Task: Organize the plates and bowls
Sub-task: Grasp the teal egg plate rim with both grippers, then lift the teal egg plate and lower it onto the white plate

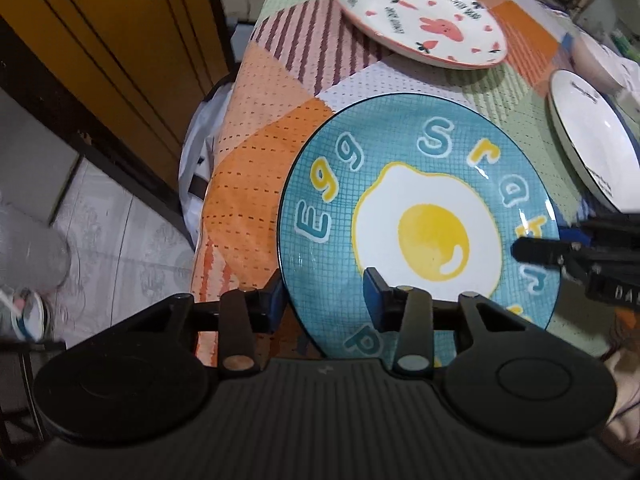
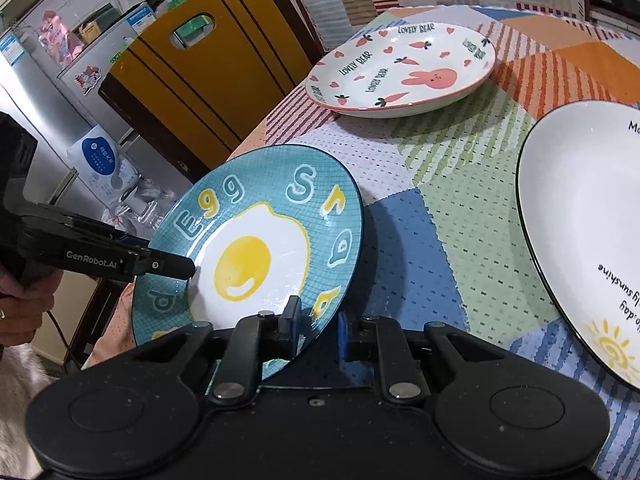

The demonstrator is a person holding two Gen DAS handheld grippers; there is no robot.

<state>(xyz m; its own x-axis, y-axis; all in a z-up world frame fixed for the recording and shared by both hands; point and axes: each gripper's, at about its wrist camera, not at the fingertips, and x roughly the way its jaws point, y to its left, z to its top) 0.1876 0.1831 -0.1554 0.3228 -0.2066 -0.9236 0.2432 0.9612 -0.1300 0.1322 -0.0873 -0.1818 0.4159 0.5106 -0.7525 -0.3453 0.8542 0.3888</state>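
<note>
A blue plate [image 1: 424,184] [image 2: 256,216] printed with a fried egg is tilted up off the patchwork tablecloth [image 2: 440,160], near the table's left edge. My right gripper [image 2: 318,326] is shut on its near rim, one pad above and one below. A finger [image 1: 540,250] of that gripper shows at the right of the left wrist view. My left gripper [image 1: 326,292] straddles the opposite rim with its jaws apart, and the upper pad is not pressing. Its upper finger [image 2: 172,266] reaches over the plate from the left.
A white plate with pink bunnies and carrots [image 1: 420,12] [image 2: 404,68] lies farther back. A white plate with a sun drawing [image 1: 592,148] [image 2: 592,220] lies to the right. A yellow chair back [image 2: 192,92] stands by the left table edge. A person's hand [image 2: 20,300] holds the left gripper.
</note>
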